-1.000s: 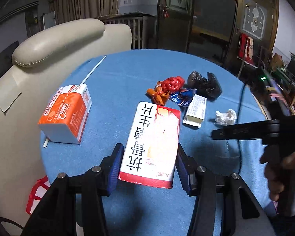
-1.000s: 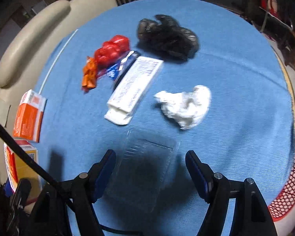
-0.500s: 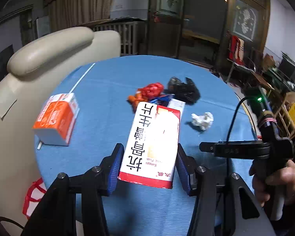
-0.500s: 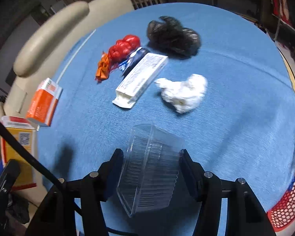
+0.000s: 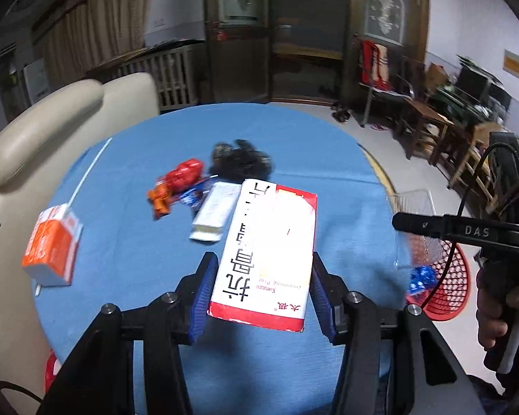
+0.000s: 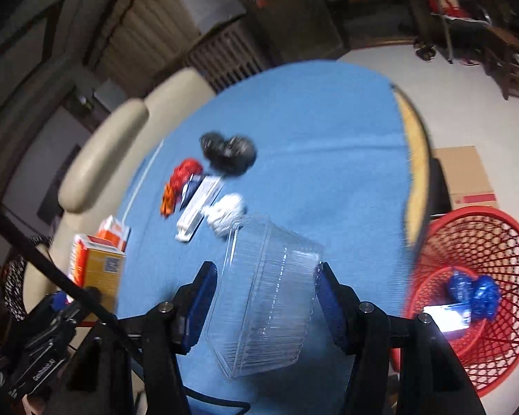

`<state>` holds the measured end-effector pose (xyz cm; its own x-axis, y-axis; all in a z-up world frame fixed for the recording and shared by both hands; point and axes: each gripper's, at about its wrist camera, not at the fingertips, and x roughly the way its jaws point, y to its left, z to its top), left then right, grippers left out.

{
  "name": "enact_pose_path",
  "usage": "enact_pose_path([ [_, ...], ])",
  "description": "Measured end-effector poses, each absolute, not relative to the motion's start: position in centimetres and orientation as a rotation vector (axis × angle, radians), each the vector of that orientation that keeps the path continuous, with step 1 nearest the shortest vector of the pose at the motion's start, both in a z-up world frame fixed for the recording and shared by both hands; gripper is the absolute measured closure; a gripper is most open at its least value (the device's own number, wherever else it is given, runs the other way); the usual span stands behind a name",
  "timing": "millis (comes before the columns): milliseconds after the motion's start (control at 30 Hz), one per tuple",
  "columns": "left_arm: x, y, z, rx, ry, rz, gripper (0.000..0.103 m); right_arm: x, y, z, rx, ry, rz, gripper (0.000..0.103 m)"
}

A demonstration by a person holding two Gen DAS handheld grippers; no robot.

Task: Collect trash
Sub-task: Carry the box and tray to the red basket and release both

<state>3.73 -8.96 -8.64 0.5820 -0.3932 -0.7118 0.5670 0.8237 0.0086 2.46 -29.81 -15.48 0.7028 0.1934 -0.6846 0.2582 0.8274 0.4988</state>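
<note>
Change since earlier frames: the right hand-held gripper (image 6: 266, 297) has closed on the clear plastic container (image 6: 264, 297), lifted it off the table (image 6: 321, 145) and swung toward the red basket (image 6: 474, 276); the left hand-held gripper (image 5: 259, 290) has kept its hold on the white-and-red box (image 5: 270, 252) while rising.

Right hand-held gripper: jaws pressed against both long sides of the clear plastic container, which hangs tilted above the near edge of the table.

Left hand-held gripper: jaws clamped on the lower sides of the white-and-red box, held clear of the table.

Red basket: on the floor just beyond the table's right edge; a blue wrapper (image 6: 474, 292) and a pale item already lie inside.

Trash left on the table: orange carton (image 5: 53, 245) at the left; red and orange wrappers (image 5: 176, 183), a black crumpled bag (image 5: 242, 160) and a flat white packet (image 5: 214, 211) grouped in the middle; a white tissue wad (image 6: 226, 212) near them.

Step in hand: judged as carrying, with both pieces gripped and neither yet over the basket.

Next move calls for: bringing the container fully above the basket's mouth before the jaws part, since the thin plastic is light and could catch on the rim; the box would follow the same way.
</note>
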Motion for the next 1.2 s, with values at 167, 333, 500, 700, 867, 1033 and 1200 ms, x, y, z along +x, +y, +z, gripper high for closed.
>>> enact_pose_path([
  [167, 2.7, -12.2, -8.6, 0.283, 0.771, -0.622, 0.050, -0.8, -33.2, -15.2, 0.664, 0.717, -0.059, 0.042],
  [333, 1.9, -15.7, -9.1, 0.325, 0.801, -0.675, 0.050, -4.1, -36.6, -15.7, 0.719, 0.660, -0.089, 0.041],
  [500, 1.2, -19.1, -10.4, 0.367, 0.852, -0.740, 0.050, -6.7, -39.8, -16.6, 0.779, 0.636, -0.136, 0.041],
  [700, 0.2, -22.7, -11.8, 0.414, 0.906, -0.811, 0.050, -9.5, -43.4, -18.4, 0.870, 0.616, -0.190, 0.041],
  [867, -1.1, -25.6, -12.5, 0.463, 0.922, -0.861, 0.050, -11.2, -45.2, -19.6, 0.925, 0.603, -0.206, 0.040],
  [1033, -1.8, -27.8, -13.3, 0.499, 0.950, -0.906, 0.049, -12.7, -46.6, -20.6, 0.970, 0.593, -0.225, 0.038],
  [1200, -2.7, -29.8, -14.0, 0.529, 0.964, -0.952, 0.049, -13.9, -47.6, -21.6, 1.012, 0.597, -0.238, 0.037],
])
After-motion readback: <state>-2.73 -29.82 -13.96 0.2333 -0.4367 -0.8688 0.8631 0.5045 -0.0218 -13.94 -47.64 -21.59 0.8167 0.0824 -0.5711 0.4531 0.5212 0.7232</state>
